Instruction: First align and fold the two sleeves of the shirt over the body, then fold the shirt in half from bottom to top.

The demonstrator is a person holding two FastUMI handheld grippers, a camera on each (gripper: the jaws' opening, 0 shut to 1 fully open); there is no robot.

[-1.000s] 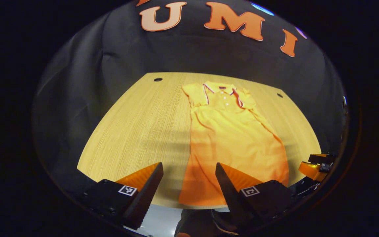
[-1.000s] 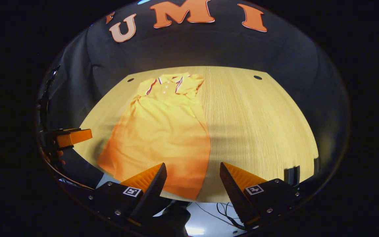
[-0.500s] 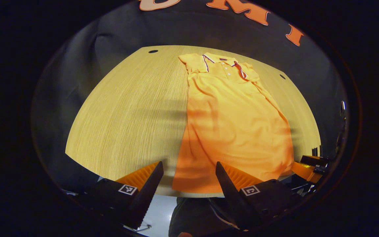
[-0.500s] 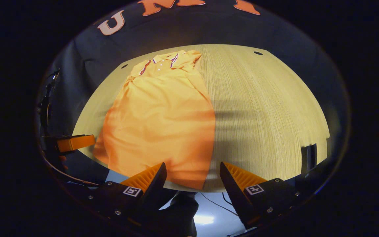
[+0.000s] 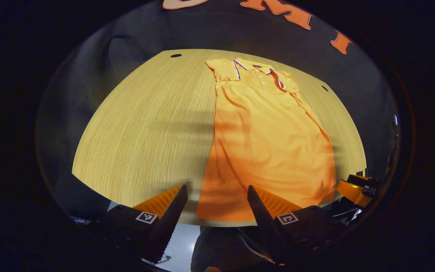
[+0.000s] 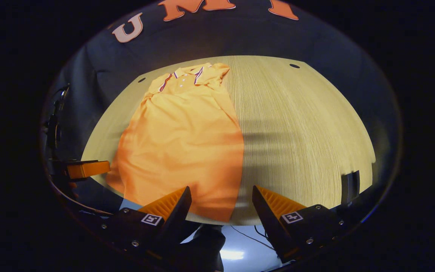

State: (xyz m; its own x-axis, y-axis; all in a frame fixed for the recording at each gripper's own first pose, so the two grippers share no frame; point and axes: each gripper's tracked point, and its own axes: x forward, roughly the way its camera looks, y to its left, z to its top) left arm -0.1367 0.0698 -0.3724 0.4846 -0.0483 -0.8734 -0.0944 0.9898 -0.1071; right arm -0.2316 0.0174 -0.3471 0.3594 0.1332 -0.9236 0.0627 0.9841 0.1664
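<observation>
Shirt [image 5: 266, 139] lay flat on the wooden table [image 5: 145, 128], an orange polo with its collar [image 5: 257, 70] toward the booth wall and its hem [image 5: 221, 215] at the table's near edge, just short of hanging over. Judging by the narrow outline, both sleeves appeared already turned in over the body (the folded edges themselves were hard to make out), so the first part of the task looked done. What seemed left was the bottom-to-top fold: taking the two hem corners and carrying them up to the collar.

The left gripper [image 5: 217, 196] hovered with its jaws spread wide and nothing between them, lined up over the hem's left corner. The right gripper [image 6: 221, 196] was likewise wide open and empty, over the hem's right corner [image 6: 225, 215]. In the right gripper view the other gripper showed at the far left edge, near the shirt's side.

The table around the shirt was bare save for small dark holes [image 6: 294, 65] near its far corners. A dark clip-like object [image 6: 349, 187] sat at the table's right edge, well apart from the shirt. Nothing appeared to block the fold; some soft wrinkles across the body could bunch when lifted.
</observation>
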